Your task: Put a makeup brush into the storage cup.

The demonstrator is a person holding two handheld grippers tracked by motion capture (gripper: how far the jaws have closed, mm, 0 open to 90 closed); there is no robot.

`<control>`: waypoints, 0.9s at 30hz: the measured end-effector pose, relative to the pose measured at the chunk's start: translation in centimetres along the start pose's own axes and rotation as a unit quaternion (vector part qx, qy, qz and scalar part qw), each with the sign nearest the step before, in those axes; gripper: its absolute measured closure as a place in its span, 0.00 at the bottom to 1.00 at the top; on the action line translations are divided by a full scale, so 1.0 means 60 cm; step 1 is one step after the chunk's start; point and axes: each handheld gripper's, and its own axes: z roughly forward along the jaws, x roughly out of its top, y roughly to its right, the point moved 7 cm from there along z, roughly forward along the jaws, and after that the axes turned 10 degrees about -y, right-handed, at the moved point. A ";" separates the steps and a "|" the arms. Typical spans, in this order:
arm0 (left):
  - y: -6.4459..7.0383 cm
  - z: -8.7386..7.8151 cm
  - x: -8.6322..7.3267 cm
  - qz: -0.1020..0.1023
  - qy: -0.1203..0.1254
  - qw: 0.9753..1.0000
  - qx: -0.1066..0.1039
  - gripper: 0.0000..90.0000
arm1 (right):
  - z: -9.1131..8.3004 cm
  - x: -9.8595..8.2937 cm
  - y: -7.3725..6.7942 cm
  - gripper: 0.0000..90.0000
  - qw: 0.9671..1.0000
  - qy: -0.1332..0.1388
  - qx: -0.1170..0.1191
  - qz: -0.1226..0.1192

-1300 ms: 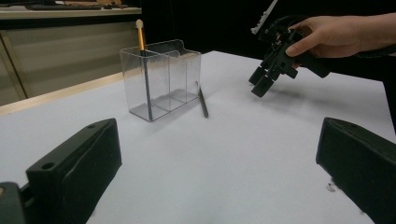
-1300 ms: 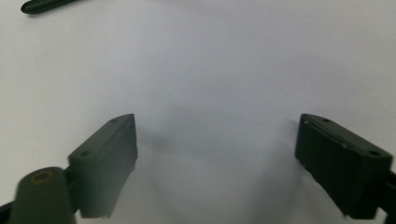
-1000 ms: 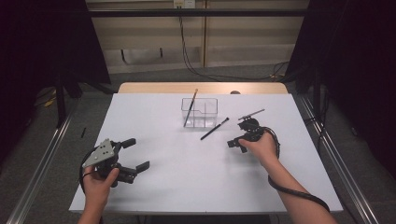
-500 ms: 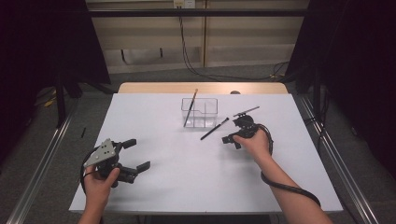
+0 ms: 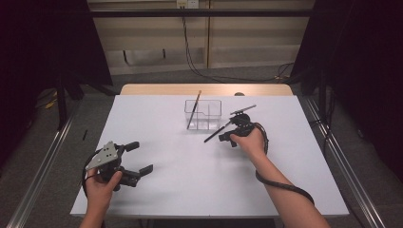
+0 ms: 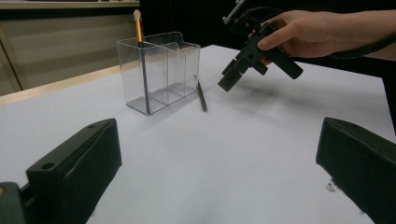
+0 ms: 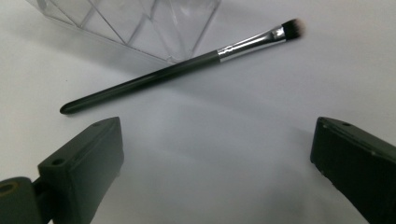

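Observation:
A black makeup brush [image 5: 216, 132] [image 7: 187, 63] [image 6: 201, 95] lies on the white table [image 5: 190, 180] beside a clear acrylic organizer [image 5: 204, 115] [image 6: 161, 70] [image 7: 135, 23]. An orange-handled brush [image 5: 194, 109] [image 6: 140, 51] leans in the organizer's left compartment. My right gripper [image 5: 227, 133] [image 7: 215, 172] [image 6: 238, 70] hovers open just short of the black brush's handle, nothing between its jaws. At the table's front left my left gripper [image 5: 139, 157] [image 6: 217, 172] is held open and empty, facing the organizer.
A wooden strip [image 5: 204, 89] runs along the table's far edge, with cables on the floor behind it. Metal rails [image 5: 43, 166] flank the table on both sides. A cable [image 5: 280, 183] trails from the right gripper along the forearm.
The right gripper has moved left and slightly forward, closing in on the black brush. The left gripper has stayed where it was.

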 end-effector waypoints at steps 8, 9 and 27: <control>0.001 0.002 0.000 0.001 -0.002 1.000 -0.002 0.00 | 0.012 0.012 -0.013 0.03 1.000 0.023 -0.001 0.009; 0.001 0.002 -0.001 0.002 -0.003 1.000 -0.002 0.00 | 0.014 0.013 -0.015 0.03 1.000 0.026 -0.003 0.010; 0.000 0.003 -0.004 0.003 -0.008 1.000 -0.003 0.00 | 0.037 0.034 -0.036 0.03 0.996 0.089 -0.009 0.016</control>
